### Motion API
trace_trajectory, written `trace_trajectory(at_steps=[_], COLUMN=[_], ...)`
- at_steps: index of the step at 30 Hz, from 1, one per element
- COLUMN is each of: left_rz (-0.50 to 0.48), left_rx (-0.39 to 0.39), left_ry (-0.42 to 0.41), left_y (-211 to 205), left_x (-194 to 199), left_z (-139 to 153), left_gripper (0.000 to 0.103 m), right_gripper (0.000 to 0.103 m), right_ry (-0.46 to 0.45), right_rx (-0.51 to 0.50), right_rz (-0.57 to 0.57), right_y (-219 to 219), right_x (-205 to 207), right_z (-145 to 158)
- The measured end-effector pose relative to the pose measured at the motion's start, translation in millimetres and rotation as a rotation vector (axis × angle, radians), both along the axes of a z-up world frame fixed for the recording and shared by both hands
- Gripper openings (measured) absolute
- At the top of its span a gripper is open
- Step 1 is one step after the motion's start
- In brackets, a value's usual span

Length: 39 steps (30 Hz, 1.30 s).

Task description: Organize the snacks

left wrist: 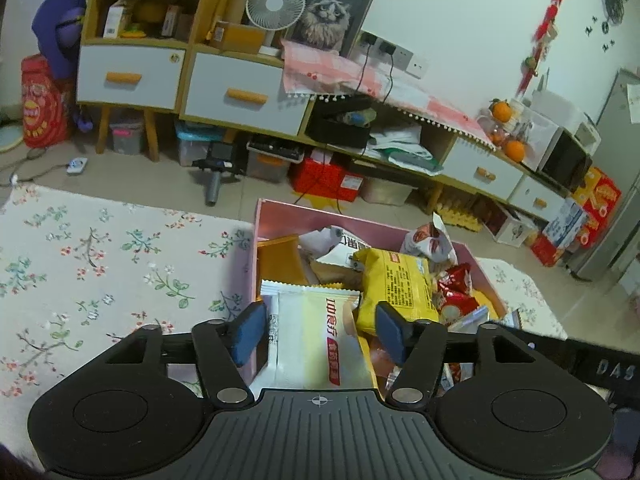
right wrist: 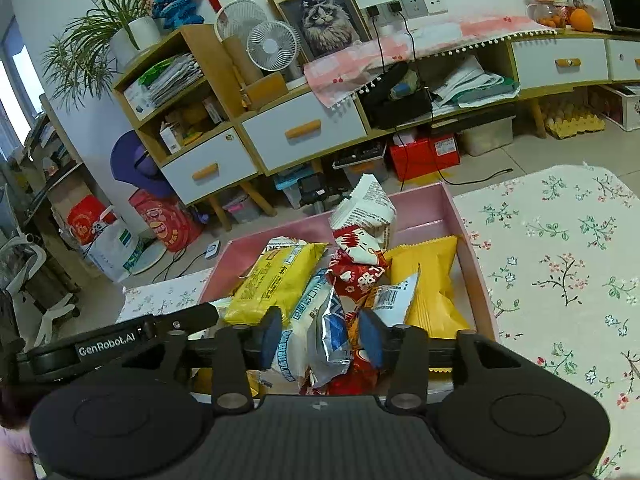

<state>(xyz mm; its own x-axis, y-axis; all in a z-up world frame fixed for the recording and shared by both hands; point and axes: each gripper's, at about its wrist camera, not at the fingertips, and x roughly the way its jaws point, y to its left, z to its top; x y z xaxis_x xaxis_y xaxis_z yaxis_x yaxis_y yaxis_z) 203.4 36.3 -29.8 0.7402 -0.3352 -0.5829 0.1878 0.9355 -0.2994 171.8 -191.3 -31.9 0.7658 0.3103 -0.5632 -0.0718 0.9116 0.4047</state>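
A pink box (left wrist: 258,240) full of snack packets stands on a floral cloth. In the left wrist view my left gripper (left wrist: 320,330) is open above a white packet with red lettering (left wrist: 320,336), beside a yellow packet (left wrist: 396,284) and red packets (left wrist: 456,280). In the right wrist view the pink box (right wrist: 472,256) holds a yellow packet (right wrist: 276,280), an orange-yellow packet (right wrist: 432,280), a red and white bag (right wrist: 360,240) and a blue-white foil packet (right wrist: 328,336). My right gripper (right wrist: 320,340) is open, its pads either side of the foil packet without closing on it.
The floral cloth (left wrist: 100,264) spreads left of the box and also right of it in the right wrist view (right wrist: 560,264). A long cabinet with drawers (left wrist: 240,96), fans, a cat picture and floor boxes stands behind. The other gripper's arm (right wrist: 120,344) lies at left.
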Motion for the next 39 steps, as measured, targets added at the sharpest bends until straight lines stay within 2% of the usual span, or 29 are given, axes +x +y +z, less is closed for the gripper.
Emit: trace_trajectory(at_steps=[5,6,8,13,17,26,32,36,39], left_rz=[-0.005,-0.007,-0.01,-0.012,-0.016,0.05,0.096,0.136,0.156], left_rx=[0.025,0.03,0.041,0.092,0.167,0.284,0.289,0.345,0.323], left_ry=[0.002,0.004,0.008,0.025,0.041,0.138,0.176,0.188,0.237], left_y=[-2.3,-2.9,-4.4,-8.8,-14.5,-16.8,-9.9,-4.2,0.3], left_x=[-11.0,-14.0,-20.4,-44.7,-69.7,-120.5,-150.1,-158.9,-155.6], left_z=[7.1,9.5,14.4,23.9,28.4,36.2,38.8,30.4,24.9], left_gripper=[0.072,0.073,0.078,0.092,0.096,0.1,0.102,0.103,0.103], right_gripper=[0.031,0.032,0.04,0.056,0.065,0.075,0.077,0.077,0.077], right_ry=[-0.01,-0.01,-0.005,0.019,0.043,0.083,0.129,0.146,0.159], right_rx=[0.002,0.007,0.013,-0.044,-0.102,-0.244,-0.285,-0.312,-0.341], right_rz=[-0.021,-0.029,-0.042,-0.116,-0.119,-0.081,-0.066,-0.054,-0.057], right_y=[-5.7,-8.0,-12.4,-22.2,-20.0,6.2,18.6,23.3,27.7], right_x=[-4.1,-5.5,-9.0,-23.1,-37.7,-74.8,-100.9,-114.7,-120.2], right_z=[6.8,7.8,9.3,12.8,16.4,34.5,35.8,32.0,30.4])
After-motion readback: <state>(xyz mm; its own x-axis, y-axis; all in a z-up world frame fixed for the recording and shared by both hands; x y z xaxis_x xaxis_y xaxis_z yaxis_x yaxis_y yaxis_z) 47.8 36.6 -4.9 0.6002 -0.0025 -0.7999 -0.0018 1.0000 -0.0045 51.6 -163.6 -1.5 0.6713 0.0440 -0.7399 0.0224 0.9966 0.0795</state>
